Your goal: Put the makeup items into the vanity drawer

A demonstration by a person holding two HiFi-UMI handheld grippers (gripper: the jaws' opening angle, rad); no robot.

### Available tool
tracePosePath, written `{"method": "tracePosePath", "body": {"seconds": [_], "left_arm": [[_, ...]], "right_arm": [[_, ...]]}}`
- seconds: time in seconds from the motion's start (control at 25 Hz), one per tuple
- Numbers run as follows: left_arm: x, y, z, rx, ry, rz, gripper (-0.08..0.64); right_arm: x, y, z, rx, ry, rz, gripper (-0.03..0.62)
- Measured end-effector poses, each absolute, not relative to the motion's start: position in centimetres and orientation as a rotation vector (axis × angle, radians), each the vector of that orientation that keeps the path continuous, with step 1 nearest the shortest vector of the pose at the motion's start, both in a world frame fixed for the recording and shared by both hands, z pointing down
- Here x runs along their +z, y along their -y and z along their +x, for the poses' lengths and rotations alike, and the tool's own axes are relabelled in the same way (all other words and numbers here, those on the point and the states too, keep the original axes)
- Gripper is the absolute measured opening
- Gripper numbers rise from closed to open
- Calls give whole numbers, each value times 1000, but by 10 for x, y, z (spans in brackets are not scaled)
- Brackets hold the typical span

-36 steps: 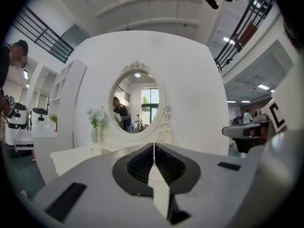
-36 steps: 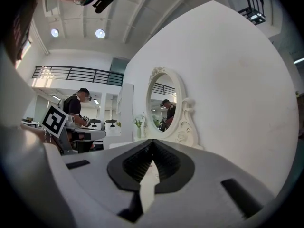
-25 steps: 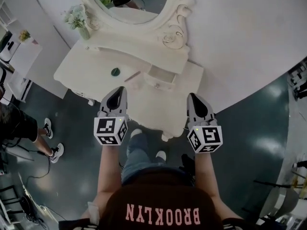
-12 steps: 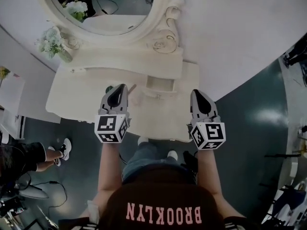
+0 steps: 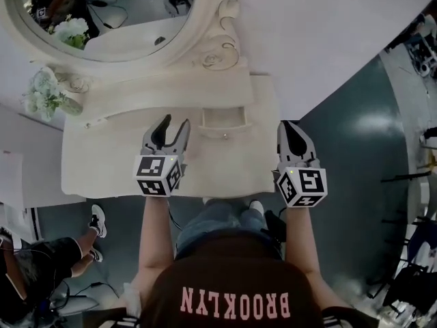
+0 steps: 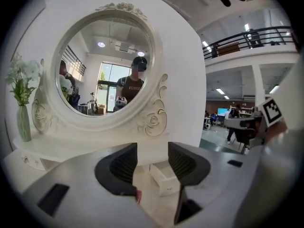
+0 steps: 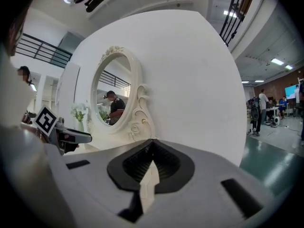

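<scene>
The white vanity [image 5: 102, 162] has a small drawer [image 5: 223, 117] standing open at the middle of its back ledge. My left gripper [image 5: 175, 120] hovers over the tabletop just left of that drawer. Its jaws have just been opening and stand apart with nothing between them. In the left gripper view the open drawer [image 6: 164, 177] shows through the gap of the left gripper [image 6: 153, 146], and a small reddish sliver [image 6: 138, 195] peeks out under the left jaw. No makeup item shows in the head view. My right gripper [image 5: 285, 124] is shut and empty at the table's right edge.
An oval mirror [image 5: 102, 12] with carved scrolls rises behind the table. A vase of white flowers [image 5: 48, 94] stands at the back left. Another person's feet [image 5: 97, 221] stand on the dark floor to the left. A white wall lies behind.
Both grippers have moved forward over the tabletop. The left jaws, shut before, now stand apart. The green round item and the pencil seen left of the drawer are hidden now.
</scene>
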State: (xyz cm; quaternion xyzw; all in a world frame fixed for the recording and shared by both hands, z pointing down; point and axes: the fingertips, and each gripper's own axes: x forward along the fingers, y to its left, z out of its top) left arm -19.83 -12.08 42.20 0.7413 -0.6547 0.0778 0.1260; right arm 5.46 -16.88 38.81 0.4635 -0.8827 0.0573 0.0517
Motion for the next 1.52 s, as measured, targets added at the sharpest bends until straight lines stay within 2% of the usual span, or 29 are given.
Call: {"method": "tracePosePath", "body": {"seconds": [0.72,1.52], "left_arm": [[446,123,-209,230,1792,2157,179],[537,97,-170,422,1680,1995,179]], "right_arm": [[411,150,59,224,2548,1526,-3],[480,152,85,418,2461,1398,-3]]}}
